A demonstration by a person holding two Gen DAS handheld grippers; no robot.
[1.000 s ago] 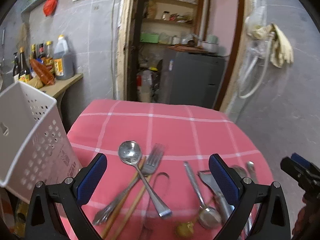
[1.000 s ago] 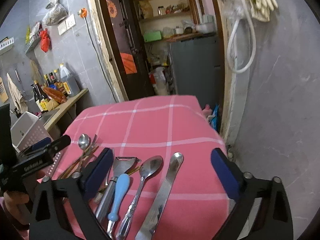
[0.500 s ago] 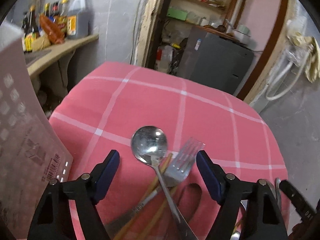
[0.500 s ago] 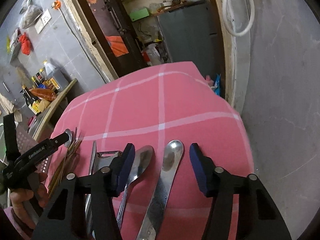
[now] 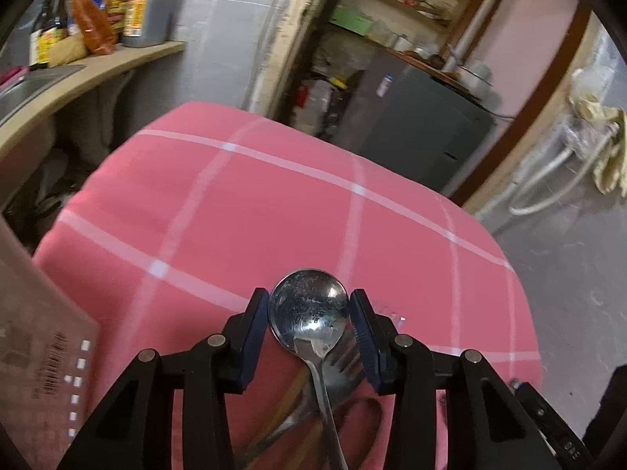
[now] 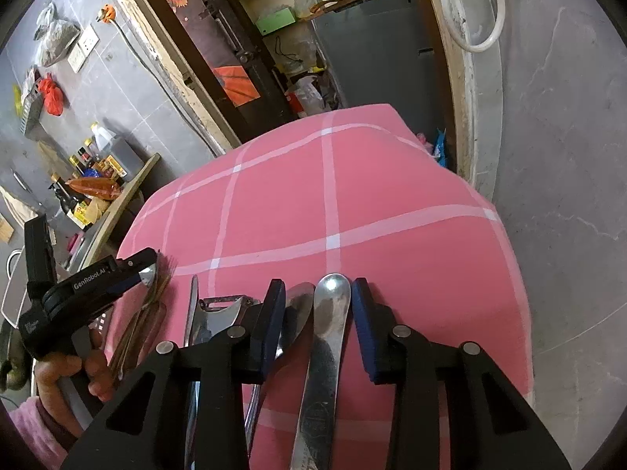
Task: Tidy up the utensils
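Left wrist view: the left gripper (image 5: 308,327), its jaws just closing, brackets the round spoon (image 5: 309,315) bowl at lower centre, pads at its rim; it lies over a fork (image 5: 347,356) on the pink checked cloth (image 5: 274,211). Right wrist view: the right gripper (image 6: 318,321), also closing, straddles a flat steel utensil (image 6: 327,337) and a second spoon (image 6: 298,309), gaps visible.

Round-bowled steel spoon (image 5: 309,309) lies bowl-up, its handle running toward the camera, crossing a fork (image 5: 345,360) and wooden chopsticks (image 6: 137,321) on the pink checked cloth. To the right lie side by side a metal peeler (image 6: 219,313), a second spoon (image 6: 298,305) and a flat steel knife (image 6: 327,337).
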